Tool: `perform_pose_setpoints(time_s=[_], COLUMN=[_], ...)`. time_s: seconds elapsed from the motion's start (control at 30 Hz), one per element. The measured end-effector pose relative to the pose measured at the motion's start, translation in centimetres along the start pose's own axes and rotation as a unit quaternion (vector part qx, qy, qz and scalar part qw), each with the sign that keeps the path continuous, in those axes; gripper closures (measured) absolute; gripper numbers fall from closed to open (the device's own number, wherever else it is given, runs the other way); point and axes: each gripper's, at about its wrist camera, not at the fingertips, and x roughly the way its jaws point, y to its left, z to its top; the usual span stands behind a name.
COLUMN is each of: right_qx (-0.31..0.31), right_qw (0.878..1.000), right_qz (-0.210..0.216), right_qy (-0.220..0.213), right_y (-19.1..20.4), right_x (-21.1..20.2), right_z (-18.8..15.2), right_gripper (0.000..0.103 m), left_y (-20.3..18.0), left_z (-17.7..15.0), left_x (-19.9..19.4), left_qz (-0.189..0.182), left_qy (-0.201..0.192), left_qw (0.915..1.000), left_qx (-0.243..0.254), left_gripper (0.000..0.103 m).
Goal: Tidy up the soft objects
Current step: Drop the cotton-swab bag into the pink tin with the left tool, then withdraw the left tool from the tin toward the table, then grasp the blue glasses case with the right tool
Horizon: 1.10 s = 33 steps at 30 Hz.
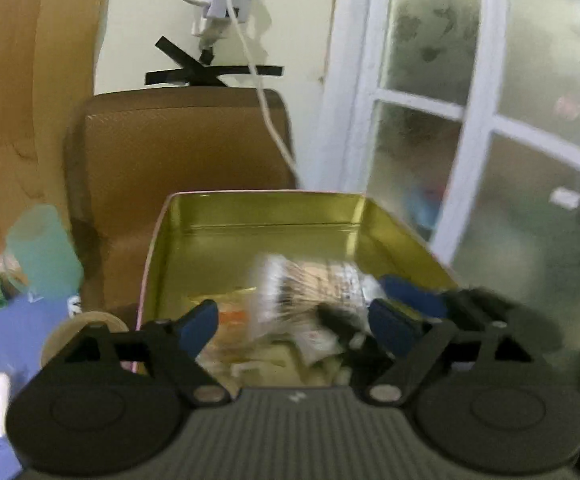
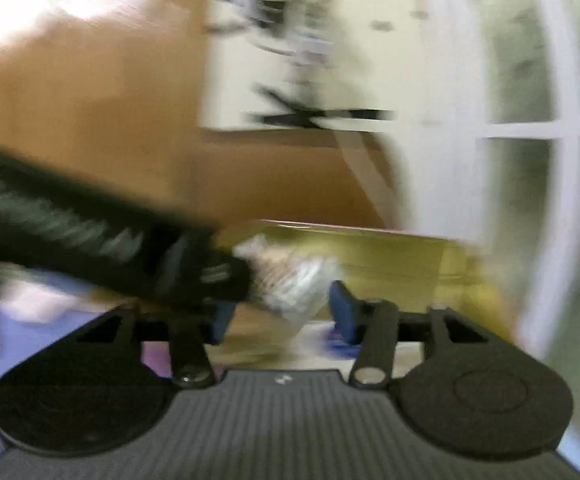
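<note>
A gold-lined tin box (image 1: 258, 210) stands open before me and holds several soft packets. A clear crinkly plastic packet (image 1: 309, 284) sits blurred above the others in the box. My left gripper (image 1: 293, 320) is open at the box's near rim, its blue pads either side of the packet. The right gripper (image 1: 405, 300) reaches in from the right, close to the packet. In the blurred right wrist view the right gripper (image 2: 282, 312) is open, the clear packet (image 2: 293, 280) lies between its pads, and the left gripper's body (image 2: 90, 236) crosses from the left over the tin box (image 2: 389, 248).
A brown cardboard box (image 1: 182, 140) stands behind the tin. A pale green cup (image 1: 44, 248) and a tape roll (image 1: 70, 332) sit left on a blue cloth (image 1: 10, 328). A white-framed frosted window (image 1: 469, 120) is at right. A white cable (image 1: 266, 112) hangs down the wall.
</note>
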Motion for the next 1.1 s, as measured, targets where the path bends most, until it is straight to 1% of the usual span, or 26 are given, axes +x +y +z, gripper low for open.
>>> perform_pose_setpoints(time_s=[0.03,0.07,0.1,0.13,0.2,0.27,0.3,0.37,0.4,0.47,0.53,0.57,0.6,0.63,0.7,0.77,0.83,0.87,0.9,0.93,1.0,1.07,1.1], right_qx=[0.005,0.027,0.054,0.068,0.059,0.062,0.069,0.073,0.072,0.063,0.044,0.036,0.026,0.017,-0.001,-0.033,-0.060,-0.072,-0.086,-0.102,-0.133,-0.145,-0.148], right_qw=[1.000,0.999,0.998,0.998,0.998,0.998,0.998,0.996,0.995,0.991,0.982,0.977,0.970,0.959,0.941,0.923,0.904,0.896,0.890,0.888,0.887,0.886,0.892], right_qz=[-0.024,-0.022,-0.009,0.000,-0.010,0.001,0.013,0.046,0.064,0.117,0.180,0.207,0.239,0.275,0.324,0.363,0.397,0.411,0.420,0.420,0.410,0.404,0.396], right_qy=[0.016,0.024,0.021,0.016,0.007,0.005,0.004,0.002,0.002,0.007,0.023,0.033,0.048,0.067,0.097,0.123,0.145,0.152,0.156,0.158,0.164,0.175,0.163], right_y=[-0.6,-1.4,-2.3,-2.7,-2.2,-1.4,-1.1,-0.1,0.7,2.8,5.5,6.7,8.3,10.2,13.5,17.4,20.3,21.6,22.8,23.9,25.9,26.7,26.8], right_x=[0.9,1.1,0.7,0.1,-0.8,-1.1,-1.6,-2.3,-2.5,-3.2,-3.2,-3.1,-3.0,-2.7,-2.5,-2.5,-2.9,-3.1,-3.2,-3.4,-3.3,-3.2,-3.5], right_z=[-0.2,-0.4,-0.5,-0.8,-1.2,-1.1,-1.1,-0.7,-0.4,0.2,0.7,0.7,0.7,0.6,0.2,-0.4,-1.0,-1.4,-1.7,-2.0,-2.6,-3.2,-3.3], right_gripper=[0.046,0.046,0.046,0.046,0.046,0.046,0.047,0.048,0.048,0.048,0.047,0.047,0.047,0.047,0.047,0.045,0.034,0.031,0.028,0.028,0.029,0.037,0.045], left_y=[0.3,1.0,1.5,2.1,3.4,5.3,6.3,8.5,9.5,11.7,13.9,15.2,16.4,17.5,19.5,21.1,22.2,22.5,22.8,23.2,23.7,23.9,24.0], left_z=[-0.3,-0.9,-1.3,-2.1,-3.4,-5.4,-6.2,-8.7,-9.7,-12.3,-14.3,-15.5,-16.4,-17.2,-18.5,-19.4,-19.9,-20.0,-19.9,-20.1,-20.4,-20.4,-20.3], left_x=[-0.2,-1.0,-2.1,-3.3,-5.6,-8.4,-9.6,-12.7,-14.1,-17.3,-19.7,-20.9,-21.9,-22.6,-23.7,-24.3,-24.6,-24.5,-24.2,-24.1,-23.4,-22.5,-21.9], left_qz=[-0.004,-0.023,-0.034,-0.035,-0.035,-0.045,-0.044,-0.028,-0.017,0.014,0.041,0.053,0.061,0.070,0.084,0.087,0.077,0.072,0.069,0.067,0.065,0.066,0.064], left_qy=[0.006,0.003,-0.008,-0.014,-0.021,-0.021,-0.021,-0.025,-0.029,-0.036,-0.039,-0.039,-0.039,-0.040,-0.041,-0.044,-0.047,-0.048,-0.047,-0.045,-0.035,-0.022,-0.014], left_qw=[0.9999,0.9994,0.9989,0.9989,0.9986,0.9973,0.9970,0.9967,0.9964,0.9946,0.9903,0.9865,0.9826,0.9785,0.9699,0.9635,0.9584,0.9568,0.9553,0.9541,0.9518,0.9497,0.9492], left_qx=[-0.011,-0.025,-0.031,-0.030,-0.035,-0.054,-0.060,-0.072,-0.078,-0.097,-0.127,-0.150,-0.171,-0.190,-0.225,-0.249,-0.271,-0.278,-0.284,-0.288,-0.298,-0.306,-0.308], left_gripper=[0.025,0.024,0.024,0.024,0.023,0.023,0.023,0.023,0.023,0.022,0.022,0.022,0.022,0.022,0.022,0.022,0.022,0.022,0.022,0.022,0.022,0.019,0.019])
